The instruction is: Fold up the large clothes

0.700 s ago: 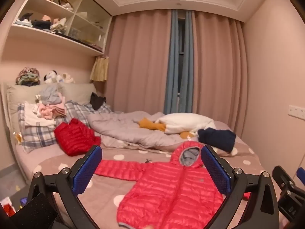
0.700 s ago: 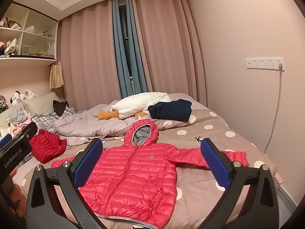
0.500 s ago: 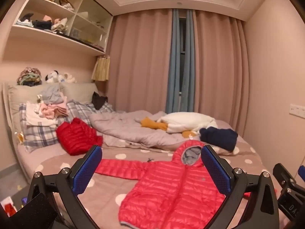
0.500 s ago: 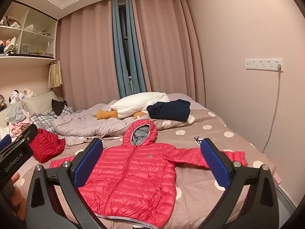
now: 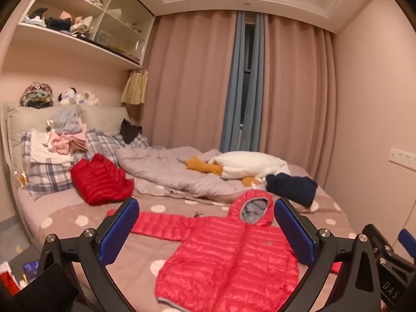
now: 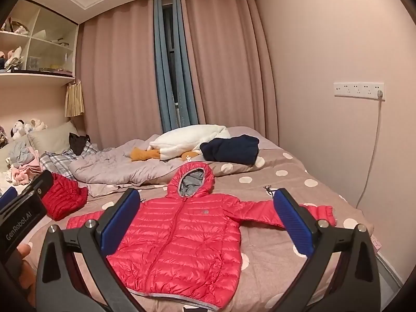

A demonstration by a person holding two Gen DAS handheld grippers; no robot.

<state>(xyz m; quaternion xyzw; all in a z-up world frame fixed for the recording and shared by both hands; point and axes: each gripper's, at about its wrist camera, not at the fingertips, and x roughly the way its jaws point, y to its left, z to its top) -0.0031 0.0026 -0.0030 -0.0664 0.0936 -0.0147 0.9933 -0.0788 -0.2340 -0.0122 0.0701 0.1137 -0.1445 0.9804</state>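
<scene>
Left gripper (image 5: 205, 228) and right gripper (image 6: 208, 221), both spread wide and grasping nothing, hang above a red hooded puffer jacket (image 6: 182, 239) laid flat, front up and sleeves outstretched, on the polka-dot bed (image 6: 293, 179), near a folded red jacket (image 5: 100, 180).

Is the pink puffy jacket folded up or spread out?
Spread out. The jacket lies flat on the bed, front up, both sleeves stretched sideways, hood open.

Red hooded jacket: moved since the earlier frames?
No. The red hooded jacket lies spread flat on the bed, its hood the same short way from the navy garment as before.
</scene>
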